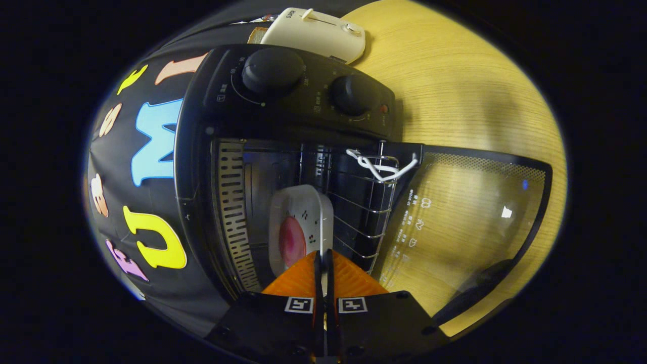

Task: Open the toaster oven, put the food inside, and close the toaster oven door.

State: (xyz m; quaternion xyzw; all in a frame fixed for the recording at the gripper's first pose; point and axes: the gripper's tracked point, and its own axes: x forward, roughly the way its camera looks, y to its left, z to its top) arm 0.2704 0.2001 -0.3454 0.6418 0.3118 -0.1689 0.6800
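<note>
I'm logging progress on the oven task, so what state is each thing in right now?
Toaster oven: open, the view rolled sideways.
Glass door: swung fully open.
Wire rack: inside the oven.
Plate: in the oven cavity on the rack, its near edge at the fingertips.
Food: lying on the plate.
Hand-held gripper: fingers closed together on the plate's near edge.
Pop-up toaster: standing beyond the oven, lever up.

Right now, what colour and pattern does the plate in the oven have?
White with small dark cherry-like marks; the plate carries pinkish-red food, seen in the gripper view just beyond the gripper.
</note>
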